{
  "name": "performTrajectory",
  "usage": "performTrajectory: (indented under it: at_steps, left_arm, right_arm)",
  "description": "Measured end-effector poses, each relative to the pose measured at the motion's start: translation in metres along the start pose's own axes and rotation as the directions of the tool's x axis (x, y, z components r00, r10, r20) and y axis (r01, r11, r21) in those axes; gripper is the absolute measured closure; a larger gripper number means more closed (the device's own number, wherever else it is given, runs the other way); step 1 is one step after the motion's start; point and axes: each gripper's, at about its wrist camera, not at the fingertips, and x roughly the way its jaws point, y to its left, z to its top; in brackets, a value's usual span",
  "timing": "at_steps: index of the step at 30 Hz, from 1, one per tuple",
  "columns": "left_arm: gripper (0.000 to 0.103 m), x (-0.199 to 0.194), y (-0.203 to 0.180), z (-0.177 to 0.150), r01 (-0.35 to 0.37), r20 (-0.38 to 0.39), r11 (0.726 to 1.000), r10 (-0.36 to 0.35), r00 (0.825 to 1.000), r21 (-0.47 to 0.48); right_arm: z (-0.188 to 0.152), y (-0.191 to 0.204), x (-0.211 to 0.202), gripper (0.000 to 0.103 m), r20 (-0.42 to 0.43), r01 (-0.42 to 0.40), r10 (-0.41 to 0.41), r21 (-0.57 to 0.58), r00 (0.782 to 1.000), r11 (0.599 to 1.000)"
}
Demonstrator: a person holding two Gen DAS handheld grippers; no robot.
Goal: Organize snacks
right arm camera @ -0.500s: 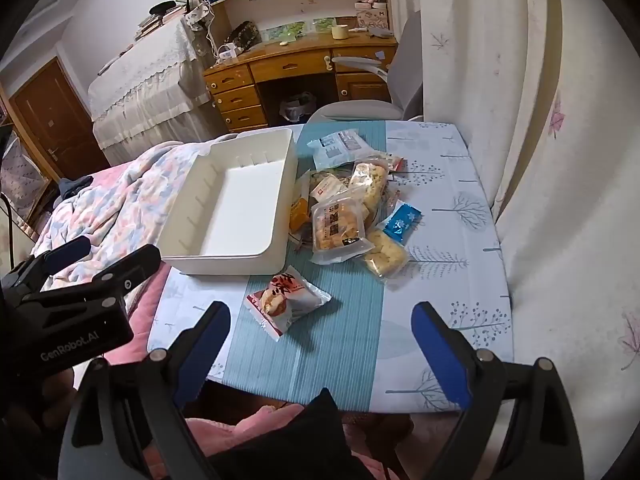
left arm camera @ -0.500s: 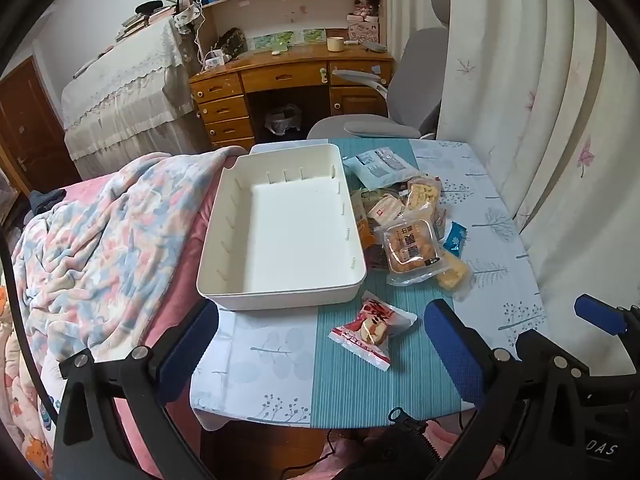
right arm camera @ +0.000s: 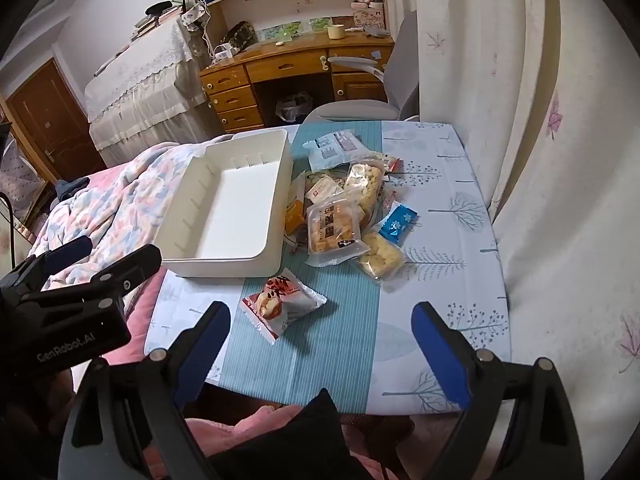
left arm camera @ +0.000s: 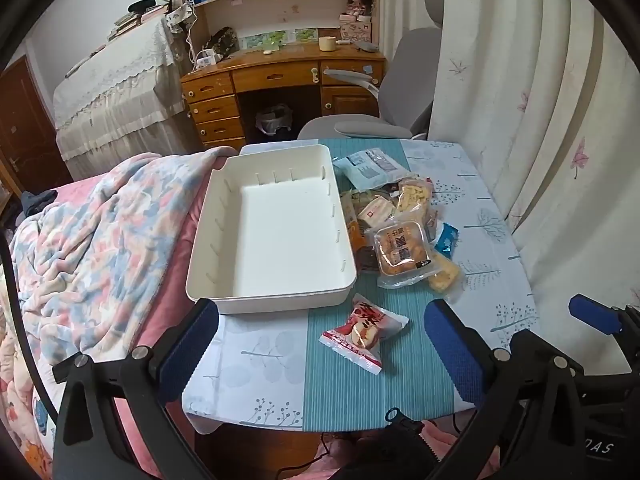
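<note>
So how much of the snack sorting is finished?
None yet. The white bin is empty. Both sets of fingers, left and right, are open and hold nothing. The red packet and the snack pile lie on the table.

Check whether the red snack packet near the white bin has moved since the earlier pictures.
No. The red snack packet lies in the same spot on the teal stripe, just off the near right corner of the white bin, in both views.

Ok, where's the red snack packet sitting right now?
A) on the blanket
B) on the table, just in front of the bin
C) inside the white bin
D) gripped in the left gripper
B: the red snack packet lies alone on the table, just outside the near wall of the empty white bin.
</note>
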Motion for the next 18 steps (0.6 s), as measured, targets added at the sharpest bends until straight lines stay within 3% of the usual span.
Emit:
performTrajectory:
  at_steps: [18]
  left_arm:
    - [0.001,0.005,0.009,-0.003,0.043,-0.027,0.999,-0.042,0.999,0.023]
  right_arm:
    - [-0.005,0.012,-0.005,0.01,0.0,0.005,-0.005,0.001,1.0,1.0]
